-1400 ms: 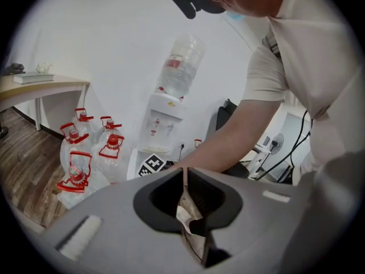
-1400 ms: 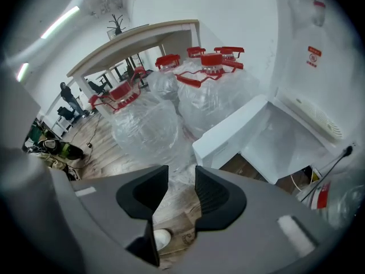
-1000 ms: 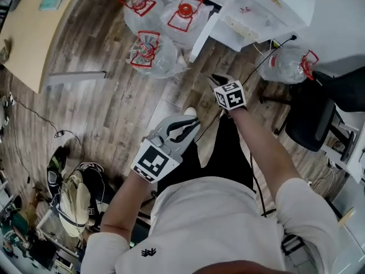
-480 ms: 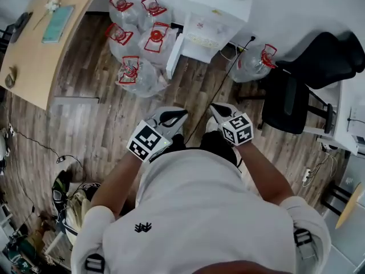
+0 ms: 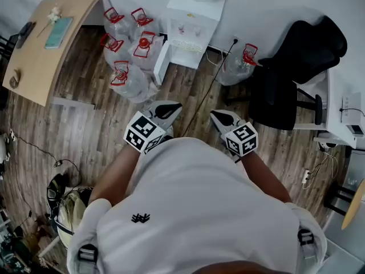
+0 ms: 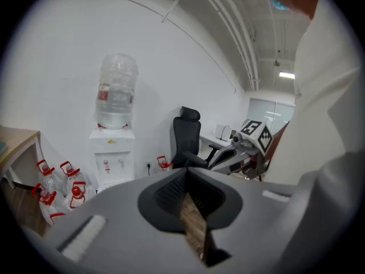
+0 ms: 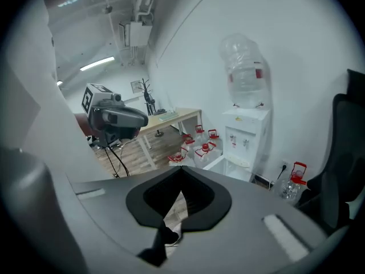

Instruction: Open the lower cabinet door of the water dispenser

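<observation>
1. Your left gripper (image 5: 166,108) and right gripper (image 5: 221,119) are both closed and empty, held near your chest.
2. You have stood back since a second ago. The dispenser (image 5: 194,16) is now well apart, at the floor's far edge.
3. Its door (image 5: 161,61) hangs open, so the task looks done.
4. Bottles (image 5: 122,67) crowd just beside the door, and a chair (image 5: 285,90) stands to the right.

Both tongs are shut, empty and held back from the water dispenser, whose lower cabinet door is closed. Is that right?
Not quite. The lower cabinet door is open, swung out at the left of the water dispenser, as the head view shows. The rest holds: the left tongs and right tongs are shut, empty and back from it.
</observation>
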